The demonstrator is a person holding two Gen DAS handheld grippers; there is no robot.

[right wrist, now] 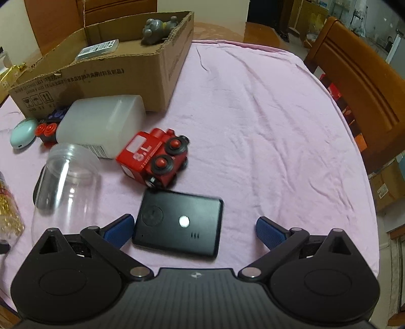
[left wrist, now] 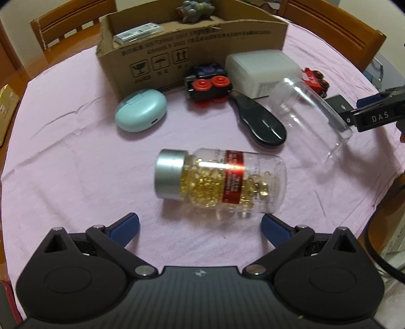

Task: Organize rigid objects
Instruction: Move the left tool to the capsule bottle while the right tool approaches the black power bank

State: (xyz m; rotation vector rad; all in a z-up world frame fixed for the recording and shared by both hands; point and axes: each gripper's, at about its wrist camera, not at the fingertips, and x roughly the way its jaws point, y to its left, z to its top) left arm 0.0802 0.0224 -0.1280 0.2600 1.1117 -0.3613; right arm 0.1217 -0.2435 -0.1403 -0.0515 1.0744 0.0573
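A capsule bottle (left wrist: 220, 181) with a silver cap lies on its side on the pink cloth, just beyond my open left gripper (left wrist: 200, 226). My right gripper (right wrist: 193, 229) is open, with a flat black device (right wrist: 178, 225) lying on the cloth between its fingers. Beyond it lie a red toy train (right wrist: 154, 159), an empty clear jar (right wrist: 65, 184), a white plastic container (right wrist: 101, 121), a black toy train (left wrist: 208, 84), a mint case (left wrist: 140, 110) and a black mouse-like object (left wrist: 260, 124). A cardboard box (left wrist: 141, 63) holds a grey figurine (left wrist: 195, 10) and a small packet (left wrist: 138, 31).
Wooden chairs (right wrist: 359, 86) stand around the table. The right gripper shows at the right edge of the left wrist view (left wrist: 374, 114). The cloth to the right of the red train is bare. Cartons sit on the floor at the right (right wrist: 387, 187).
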